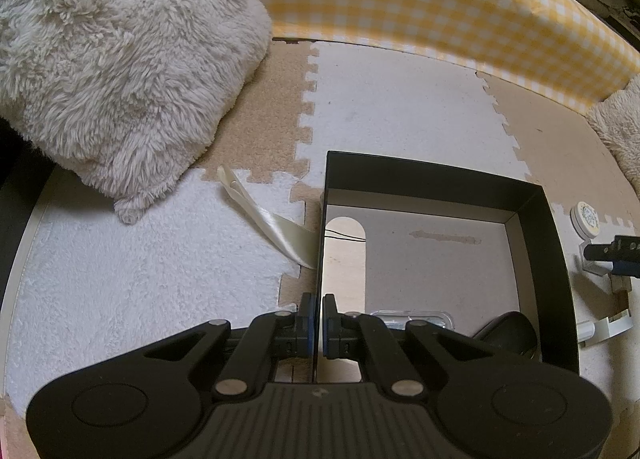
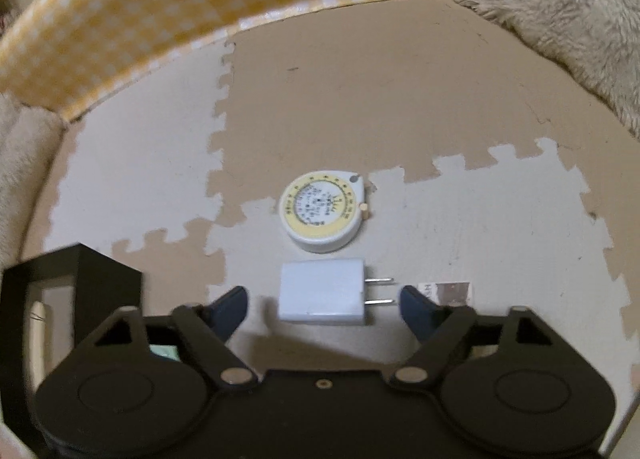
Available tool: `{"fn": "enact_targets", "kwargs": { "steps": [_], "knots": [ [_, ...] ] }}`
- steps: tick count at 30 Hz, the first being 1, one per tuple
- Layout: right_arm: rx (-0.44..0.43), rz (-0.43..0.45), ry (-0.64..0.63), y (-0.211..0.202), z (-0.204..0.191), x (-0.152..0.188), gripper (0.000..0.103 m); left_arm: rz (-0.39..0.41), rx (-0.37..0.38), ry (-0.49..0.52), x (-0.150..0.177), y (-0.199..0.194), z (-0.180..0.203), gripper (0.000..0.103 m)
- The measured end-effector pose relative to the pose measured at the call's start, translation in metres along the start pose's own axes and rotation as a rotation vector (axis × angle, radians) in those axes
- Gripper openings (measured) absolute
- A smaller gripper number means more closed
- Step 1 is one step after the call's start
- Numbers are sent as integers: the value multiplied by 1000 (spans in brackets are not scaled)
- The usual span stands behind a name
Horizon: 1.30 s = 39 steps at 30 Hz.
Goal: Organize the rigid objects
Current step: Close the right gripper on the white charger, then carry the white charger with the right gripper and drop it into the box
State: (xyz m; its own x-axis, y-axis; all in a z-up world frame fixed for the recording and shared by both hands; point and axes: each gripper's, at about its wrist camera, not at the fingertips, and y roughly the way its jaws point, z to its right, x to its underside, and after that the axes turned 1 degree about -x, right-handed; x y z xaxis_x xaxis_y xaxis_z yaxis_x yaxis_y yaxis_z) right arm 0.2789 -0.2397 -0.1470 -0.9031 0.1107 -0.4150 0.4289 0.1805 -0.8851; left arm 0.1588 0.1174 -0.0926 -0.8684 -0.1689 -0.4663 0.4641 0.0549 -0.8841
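Left gripper (image 1: 319, 313) pinches box (image 1: 554, 259) wall, likely steadying it. Right gripper (image 2: 322, 305) wide open, empty, straddling charger (image 2: 322, 293); tape measure (image 2: 322, 215) at 12 o'clock.

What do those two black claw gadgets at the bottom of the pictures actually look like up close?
Both are matte black plastic. The left gripper has a ribbed body, two round raised discs, angled link arms with silver rivets, and blue pads on its fingers. The right gripper matches: black discs, silver pivot pins, a small brass-coloured screw at centre, and dark blue fingertips. No cables or sleeves show.
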Motion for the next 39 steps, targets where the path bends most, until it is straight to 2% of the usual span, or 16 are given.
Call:
{"fn": "enact_targets", "kwargs": {
  "steps": [1, 6, 12, 16, 20, 25, 30, 34, 39],
  "knots": [
    [16, -3, -7, 2, 0, 0, 65, 0, 0, -1, 0, 0, 0, 3],
    [48, -9, -54, 5, -5, 0, 64, 0, 0, 0, 0, 0, 0, 3],
    [36, 12, -49, -2, -9, 0, 64, 0, 0, -1, 0, 0, 1, 3],
    [-33, 58, -65, -21, -23, -1, 64, 0, 0, -1, 0, 0, 0, 3],
    [-139, 105, -106, -46, -47, 3, 64, 0, -1, 0, 0, 0, 1, 3],
    [-259, 143, -195, -71, -85, 15, 63, 0, -1, 0, 0, 0, 1, 3],
    [-349, 123, -341, -79, -129, 36, 64, 0, -1, 0, 0, 0, 0, 3],
    [-361, 89, -449, -71, -160, 52, 63, 1, 0, -1, -1, -1, 0, 3],
    [-297, 71, -579, -57, -185, 68, 63, 1, 1, 0, -1, -1, 0, 3]
  ]
}}
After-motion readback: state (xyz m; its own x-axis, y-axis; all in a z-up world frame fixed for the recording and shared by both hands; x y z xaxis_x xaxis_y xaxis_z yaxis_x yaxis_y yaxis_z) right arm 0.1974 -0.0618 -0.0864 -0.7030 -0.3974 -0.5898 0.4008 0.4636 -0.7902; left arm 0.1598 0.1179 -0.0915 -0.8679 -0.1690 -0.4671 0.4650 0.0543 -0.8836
